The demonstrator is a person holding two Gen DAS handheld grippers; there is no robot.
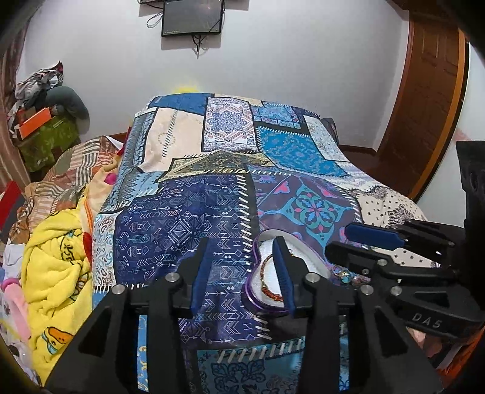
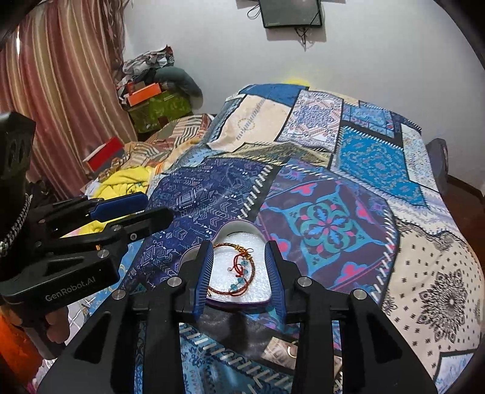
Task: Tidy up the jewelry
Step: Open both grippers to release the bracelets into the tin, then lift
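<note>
1. A heart-shaped box [image 2: 239, 285] with a purple rim and white foam lining lies open on the patchwork bedspread [image 2: 327, 230], low and centre in the right wrist view; in the left wrist view the same box [image 1: 263, 298] sits lower right of centre.
2. Inside the box lies a bracelet [image 2: 242, 269] of red and brown cord with small blue beads; its loop rests on the foam.
3. The right tongs [image 2: 241, 278] are released, jaws wide apart, one blue pad on each side of the box and above it; whether the pads touch the rim cannot be told.
4. The left tongs [image 1: 241, 275] are also released. The right-hand pad overlaps the box in the picture, and the left-hand pad stands over the dark blue patch of the bedspread.
5. In the left wrist view the right tongs [image 1: 351, 242] enter from the right edge of the frame; in the right wrist view the left tongs [image 2: 148, 210] enter from the left edge, just beside the box.
6. A yellow blanket [image 1: 57, 269] is heaped at the lower left of the left wrist view.
7. A dark screen [image 2: 292, 13] hangs on the white wall at the top of the frame, and striped curtains [image 2: 60, 75] fill the upper left.
</note>
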